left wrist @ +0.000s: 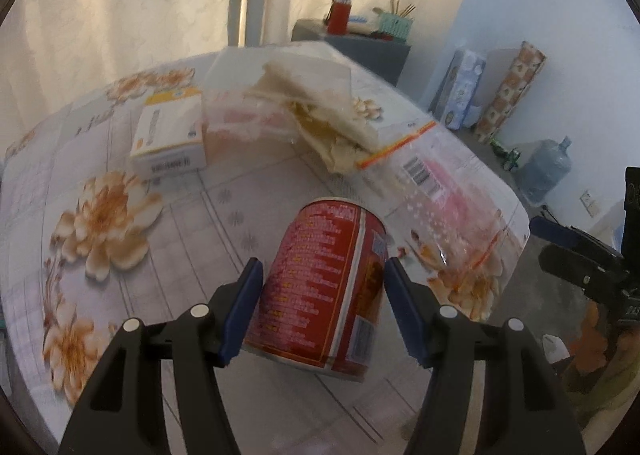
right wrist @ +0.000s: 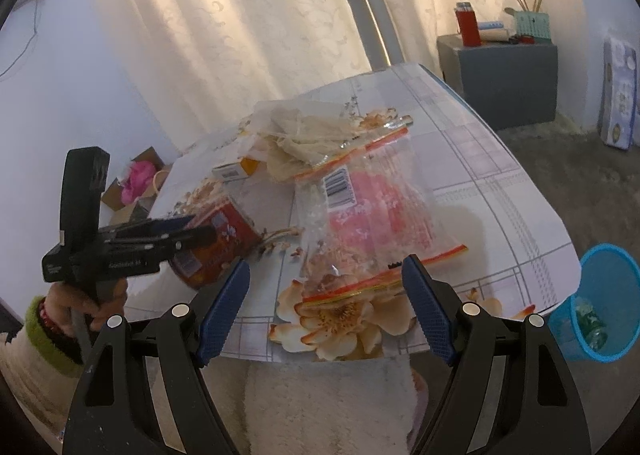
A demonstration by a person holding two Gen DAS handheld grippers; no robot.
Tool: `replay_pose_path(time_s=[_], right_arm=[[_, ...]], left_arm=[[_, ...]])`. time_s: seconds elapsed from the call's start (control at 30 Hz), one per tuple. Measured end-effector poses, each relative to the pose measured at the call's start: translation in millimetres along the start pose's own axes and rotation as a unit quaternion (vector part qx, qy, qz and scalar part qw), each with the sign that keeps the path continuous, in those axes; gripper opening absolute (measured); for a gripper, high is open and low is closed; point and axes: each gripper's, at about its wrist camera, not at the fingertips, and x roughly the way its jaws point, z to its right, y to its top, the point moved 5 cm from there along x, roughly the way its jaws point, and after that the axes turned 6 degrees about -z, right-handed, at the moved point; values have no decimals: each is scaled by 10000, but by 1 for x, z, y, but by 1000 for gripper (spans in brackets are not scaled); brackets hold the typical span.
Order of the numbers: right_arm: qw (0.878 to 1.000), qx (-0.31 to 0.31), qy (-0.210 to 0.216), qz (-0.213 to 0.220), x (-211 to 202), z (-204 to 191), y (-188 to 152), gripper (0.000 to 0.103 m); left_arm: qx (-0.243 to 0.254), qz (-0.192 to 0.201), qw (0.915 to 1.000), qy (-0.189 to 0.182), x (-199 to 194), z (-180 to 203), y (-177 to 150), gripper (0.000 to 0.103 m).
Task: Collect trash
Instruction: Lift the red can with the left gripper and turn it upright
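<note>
At far left, a hand [right wrist: 80, 303] in a green-cuffed sleeve is carrying the left gripper [left wrist: 323, 267] down onto the red can [left wrist: 316, 307], judged the first piece of trash being collected. The jaws are standing apart and straddling the can's sides, the blue pads [left wrist: 244, 307] sitting close against it; no squeeze is showing yet. The can is lying tipped over on the flowered table [left wrist: 180, 235], near its front edge, so the gripper is coming at it across the round body rather than from the ends. It is showing a red label crowded with small print, a pale panel and a silver rim, and is looking undented. Behind it a small white and orange box [left wrist: 170, 135] is lying flat, and to its right clear zip bags [right wrist: 372, 215] with orange seals are sprawling across the middle, one holding crumpled pale paper [left wrist: 320, 111]. The right gripper [right wrist: 325, 269] is hovering over the nearest bag at the table's edge, jaws wide and empty, probably waiting its turn. At far right a blue bin [right wrist: 612, 279] is standing on the floor below the table corner, the likely destination
</note>
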Motion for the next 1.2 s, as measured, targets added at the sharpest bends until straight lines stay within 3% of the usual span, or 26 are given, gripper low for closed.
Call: replay_pose_path(time_s=[0.17,0.33,0.83,0.93,1.07,1.13,1.2], right_arm=[[9999,96,118,-17,2,2,-3,75],[9997,186,156,13,-2,7,-7,75],[9987,443,256,-4,-3,20,-12,75],[9987,433,263,16,-6,20,-12,75],[9988,427,232,33,-6,20,-13,75],[9987,457,233,28,-5,20,-14,75],[9986,475,244,14,-5,19,-14,75]], left_arm=[[185,-393,9989,167,4,7,9,61],[276,-1037,9941,171,24,10,27,64],[557,-1471,9875,11,23,17,20,63],[420,-1134,9927,15,14,12,20,63],[339,-15,9994,78,-15,7,25,63],[250,637,9976,75,-28,4,26,63],[87,1046,9945,36,-33,0,23,63]])
